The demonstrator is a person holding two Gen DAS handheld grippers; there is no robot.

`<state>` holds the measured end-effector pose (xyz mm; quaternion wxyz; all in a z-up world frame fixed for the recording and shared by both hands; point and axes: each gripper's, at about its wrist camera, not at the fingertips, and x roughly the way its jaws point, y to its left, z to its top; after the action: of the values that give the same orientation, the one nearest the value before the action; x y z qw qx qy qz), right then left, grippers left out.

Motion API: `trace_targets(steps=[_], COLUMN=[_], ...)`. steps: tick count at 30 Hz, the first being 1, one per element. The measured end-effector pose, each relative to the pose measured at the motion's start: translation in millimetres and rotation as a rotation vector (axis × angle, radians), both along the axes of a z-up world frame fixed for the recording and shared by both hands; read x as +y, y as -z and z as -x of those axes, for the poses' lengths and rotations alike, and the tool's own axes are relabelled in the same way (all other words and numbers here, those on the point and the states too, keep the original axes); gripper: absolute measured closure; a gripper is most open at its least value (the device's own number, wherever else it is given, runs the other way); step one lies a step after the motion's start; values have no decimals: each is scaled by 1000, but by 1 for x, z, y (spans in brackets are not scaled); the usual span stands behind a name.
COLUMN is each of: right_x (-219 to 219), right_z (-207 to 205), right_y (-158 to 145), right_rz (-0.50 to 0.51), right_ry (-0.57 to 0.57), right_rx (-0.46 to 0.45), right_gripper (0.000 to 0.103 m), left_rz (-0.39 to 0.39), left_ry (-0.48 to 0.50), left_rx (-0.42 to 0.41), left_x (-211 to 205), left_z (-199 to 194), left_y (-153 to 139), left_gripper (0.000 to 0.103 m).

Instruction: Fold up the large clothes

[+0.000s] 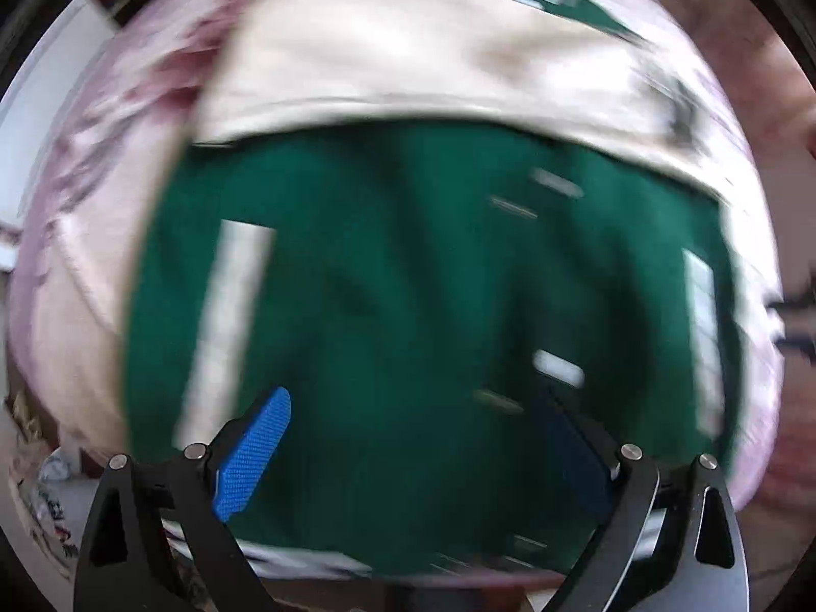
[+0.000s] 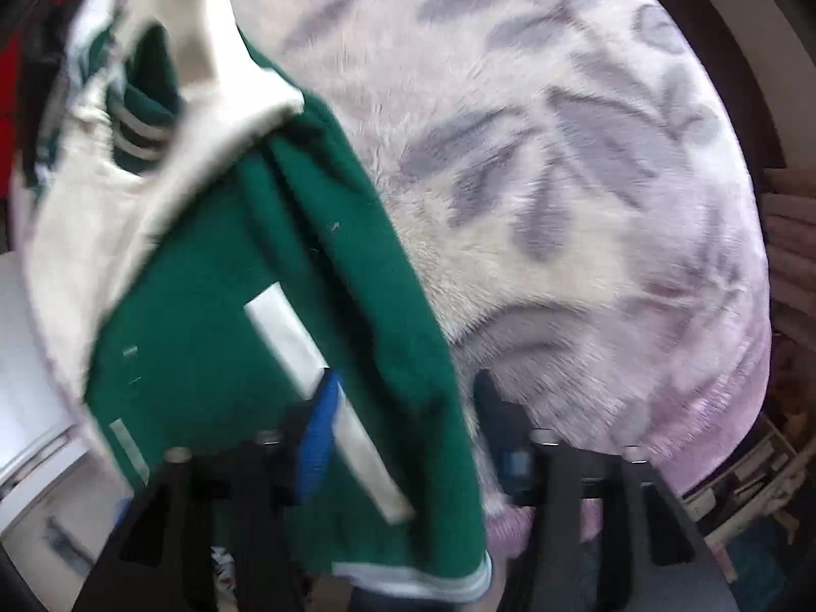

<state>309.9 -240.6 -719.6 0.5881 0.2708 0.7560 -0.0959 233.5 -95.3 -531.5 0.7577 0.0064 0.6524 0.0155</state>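
A green jacket (image 1: pixel 408 280) with cream sleeves (image 1: pixel 408 61) and white pocket strips lies spread on a pale pink blanket (image 1: pixel 76 255); the left wrist view is blurred. My left gripper (image 1: pixel 415 454) hangs straight above the green body, jaws wide open, nothing between the blue pads (image 1: pixel 255 454). In the right wrist view a thick fold of the green jacket (image 2: pixel 245 265) is raised off the blanket and fills the gap between the fingers of my right gripper (image 2: pixel 413 438). Its blue pad (image 2: pixel 319 438) presses the cloth. The striped hem (image 2: pixel 408 579) hangs below the fingers.
The fluffy blanket with grey leaf print (image 2: pixel 561 153) covers the surface to the right of the jacket. Past the blanket's edge are cluttered shelves (image 2: pixel 739 489) at lower right and a white surface (image 2: pixel 30 382) at left. Something red (image 2: pixel 10 66) sits at the far left.
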Motion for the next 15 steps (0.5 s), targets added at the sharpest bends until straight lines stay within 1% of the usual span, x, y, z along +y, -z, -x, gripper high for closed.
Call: trace_targets(steps=[2, 4, 6, 7, 8, 10, 11, 12, 13, 14, 15], right_x=[-21, -44, -70, -89, -105, -125, -134, -142, -149, -151, -156], right_z=[3, 2, -1, -9, -16, -32, -41, -54, -72, -83, -98], right_y=[-19, -29, -31, -30, -26, -19, -16, -12, -7, -3, -3], right_rz=[-15, -16, -42, -66, -82, -115, -125, -143, -179, -202, -226], right_ry=[-34, -70, -99, -115, -126, -139, -142, -150, -169, -184, -198], right_rx=[-7, -4, -3, -7, -10, -19, -24, -33, -54, -70, -94], right_gripper=[39, 39, 39, 39, 39, 39, 39, 39, 39, 39, 39], left_rz=[67, 146, 192, 203, 211, 149, 121, 63, 7, -42, -56], left_ry=[46, 73, 75, 73, 70, 55, 40, 21, 11, -5, -35], left_rx=[28, 65, 97, 111, 130, 175, 191, 190, 181, 164, 136], left_x=[-50, -110, -159, -173, -193, -226, -236, -243, -244, -243, -237], left_z=[17, 37, 53, 55, 61, 66, 67, 66, 65, 64, 64], left_y=[0, 3, 14, 21, 32, 59, 72, 84, 91, 94, 93], left_gripper=[5, 5, 5, 5, 5, 5, 9, 23, 34, 56, 66])
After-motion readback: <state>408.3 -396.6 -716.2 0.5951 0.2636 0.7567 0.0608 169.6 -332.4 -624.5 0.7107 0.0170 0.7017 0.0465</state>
